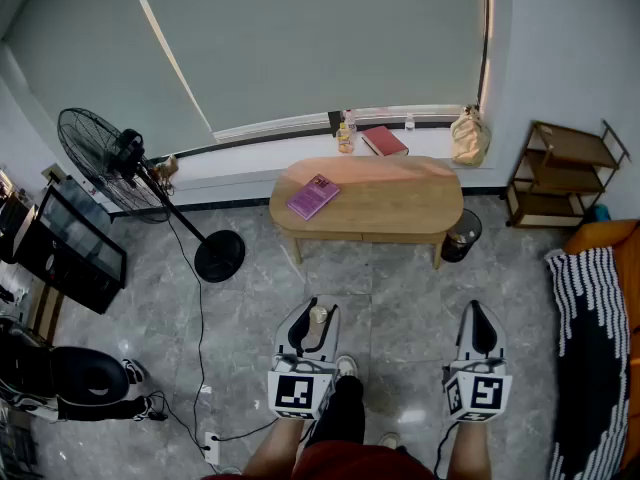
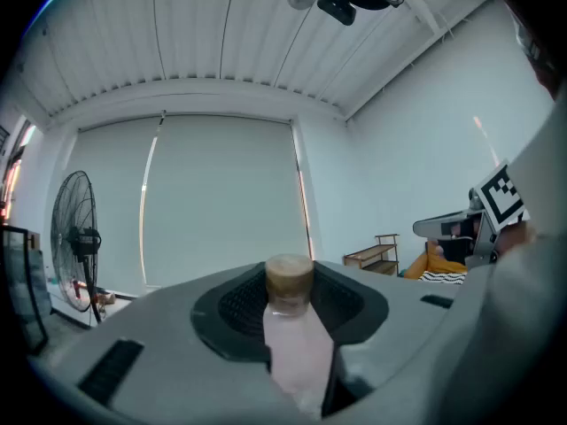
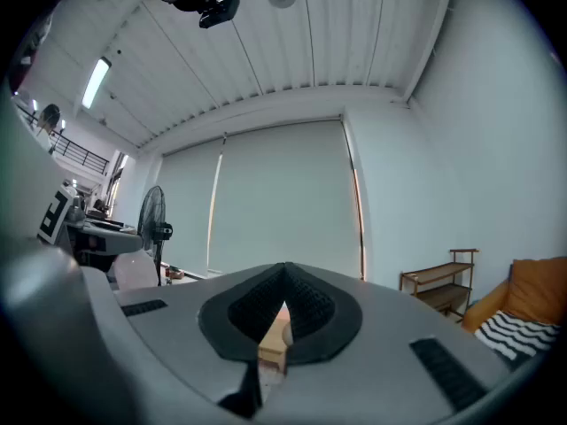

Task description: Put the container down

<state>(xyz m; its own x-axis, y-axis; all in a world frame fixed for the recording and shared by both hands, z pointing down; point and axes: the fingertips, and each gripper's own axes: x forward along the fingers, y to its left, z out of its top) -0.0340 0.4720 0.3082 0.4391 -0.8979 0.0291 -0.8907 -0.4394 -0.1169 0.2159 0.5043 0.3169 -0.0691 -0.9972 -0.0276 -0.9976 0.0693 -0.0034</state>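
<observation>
The container is a small pale pink bottle [image 2: 299, 348] with a tan cap. My left gripper [image 2: 290, 301] is shut on it, the cap poking up past the dark pads. In the head view this gripper [image 1: 308, 334] hangs low at the left over the grey floor, with the container's cap [image 1: 318, 315] showing between the jaws. My right gripper [image 1: 481, 340] is held level with it at the right. Its jaws meet at the tips, and in the right gripper view the gripper [image 3: 283, 301] holds nothing. An oval wooden table [image 1: 390, 200] stands ahead, well beyond both grippers.
A purple book [image 1: 313, 196] lies on the table's left end. The window sill behind holds a red book [image 1: 384, 141], a yellow bottle [image 1: 345, 138] and a paper bag [image 1: 469, 136]. A standing fan [image 1: 120, 158] is left, a black bin [image 1: 461, 235] and wooden shelf [image 1: 560, 173] right.
</observation>
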